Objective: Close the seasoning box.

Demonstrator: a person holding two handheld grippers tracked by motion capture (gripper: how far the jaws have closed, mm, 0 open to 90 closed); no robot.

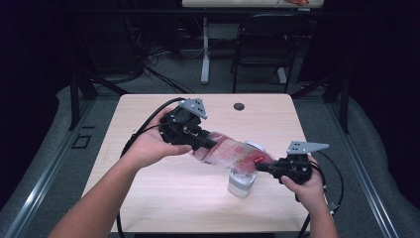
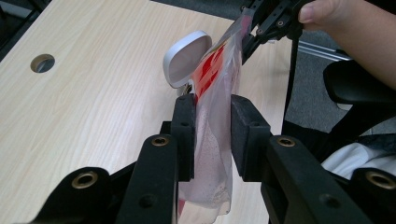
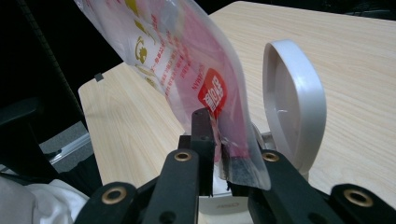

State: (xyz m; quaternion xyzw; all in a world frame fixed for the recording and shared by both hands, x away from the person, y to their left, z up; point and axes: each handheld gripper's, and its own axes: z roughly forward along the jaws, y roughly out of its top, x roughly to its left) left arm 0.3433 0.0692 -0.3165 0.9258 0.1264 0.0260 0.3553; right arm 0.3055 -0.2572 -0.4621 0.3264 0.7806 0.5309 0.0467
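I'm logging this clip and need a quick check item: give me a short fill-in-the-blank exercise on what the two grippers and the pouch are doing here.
1. The left gripper and the right gripper each clamp one end of the same red-printed plastic ____.
2. The pouch is held above a white container whose hinged lid stands ____.
3. The container rests on a light ____ table.

Missing words: pouch; open; wooden
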